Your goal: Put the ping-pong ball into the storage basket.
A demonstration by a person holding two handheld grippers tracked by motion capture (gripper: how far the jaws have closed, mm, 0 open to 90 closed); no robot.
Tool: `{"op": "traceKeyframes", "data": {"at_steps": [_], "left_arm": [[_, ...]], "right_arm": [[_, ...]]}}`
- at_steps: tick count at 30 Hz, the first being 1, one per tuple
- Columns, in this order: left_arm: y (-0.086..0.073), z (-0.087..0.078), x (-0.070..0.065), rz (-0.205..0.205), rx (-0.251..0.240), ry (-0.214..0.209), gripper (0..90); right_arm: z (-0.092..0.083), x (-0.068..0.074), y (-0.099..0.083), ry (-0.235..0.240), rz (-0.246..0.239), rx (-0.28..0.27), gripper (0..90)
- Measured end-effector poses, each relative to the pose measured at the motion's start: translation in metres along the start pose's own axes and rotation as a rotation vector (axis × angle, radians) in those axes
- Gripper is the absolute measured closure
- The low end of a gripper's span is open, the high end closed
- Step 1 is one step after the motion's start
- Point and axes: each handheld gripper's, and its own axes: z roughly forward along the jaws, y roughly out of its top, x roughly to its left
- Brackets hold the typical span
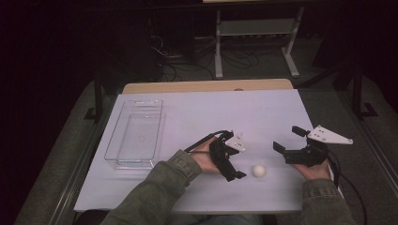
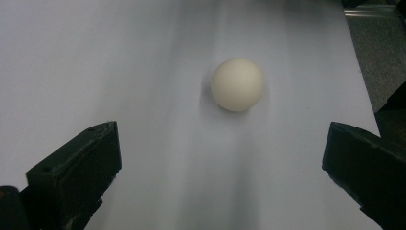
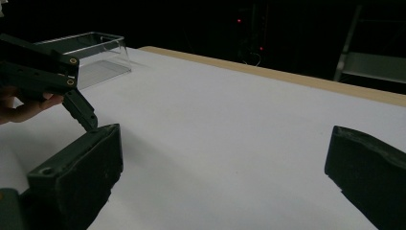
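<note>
The left gripper angles down toward the counter, jaws spread wide and empty. The white ball rests on the counter just ahead of them, untouched; the left gripper view shows it centred between the jaws. The right gripper hovers beyond the ball, jaws also apart, holding nothing. A clear tray sits behind the left gripper, its near edge hard to make out.

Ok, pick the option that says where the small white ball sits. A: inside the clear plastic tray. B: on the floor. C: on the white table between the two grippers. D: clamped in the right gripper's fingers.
C: the small white ball lies free on the white table, between the left gripper and the right gripper, both open; the clear plastic tray stands apart.
</note>
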Motion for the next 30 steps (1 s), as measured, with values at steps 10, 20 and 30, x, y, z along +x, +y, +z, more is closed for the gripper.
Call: {"op": "traceKeyframes", "data": {"at_steps": [10, 20, 30], "left_arm": [[0.004, 0.011, 0.0, 0.0, -0.002, -0.019, 0.0], [0.01, 0.023, -0.001, 0.003, -0.003, -0.039, 0.0], [0.012, 0.034, 0.0, 0.002, -0.006, -0.058, 0.0]], "right_arm": [[-0.001, 0.0, 0.0, 0.001, 0.003, -0.004, 0.0], [-0.001, 0.0, 0.0, 0.003, 0.003, -0.004, 0.0], [-0.001, -0.001, 0.0, 0.002, 0.007, -0.005, 0.0]]}}
